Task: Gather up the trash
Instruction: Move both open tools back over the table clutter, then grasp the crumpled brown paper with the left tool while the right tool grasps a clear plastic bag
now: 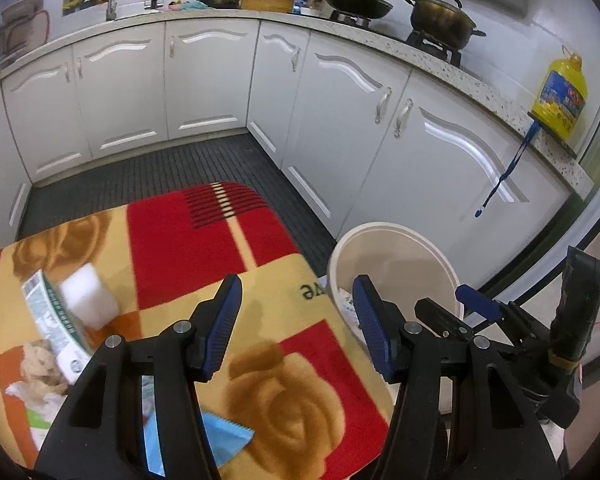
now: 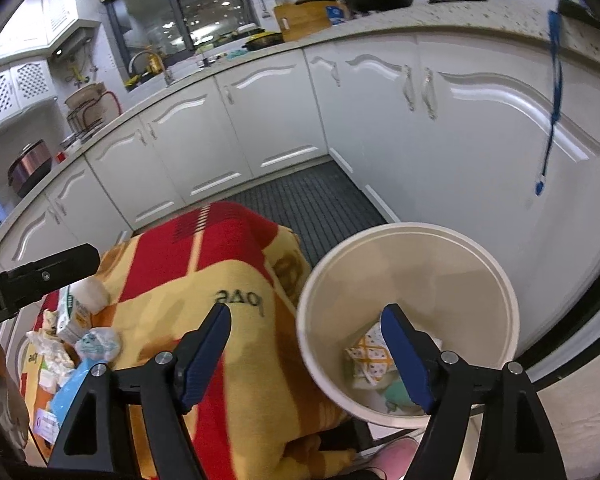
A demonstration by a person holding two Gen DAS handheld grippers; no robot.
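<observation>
White kitchen cabinets point(image 1: 204, 80) curve round a dark ribbed floor mat point(image 1: 172, 168). A red-and-yellow rose-patterned blanket point(image 1: 204, 240) covers the table; beside it stands the round cream plastic bin point(image 2: 412, 264) with crumpled wrappers point(image 2: 370, 354) inside. More trash lies on the blanket's left — a white foam block point(image 1: 90, 294), a green-and-white carton point(image 1: 50, 316). Left gripper point(image 1: 296, 320) and right gripper point(image 2: 308, 340) gape, both empty.
</observation>
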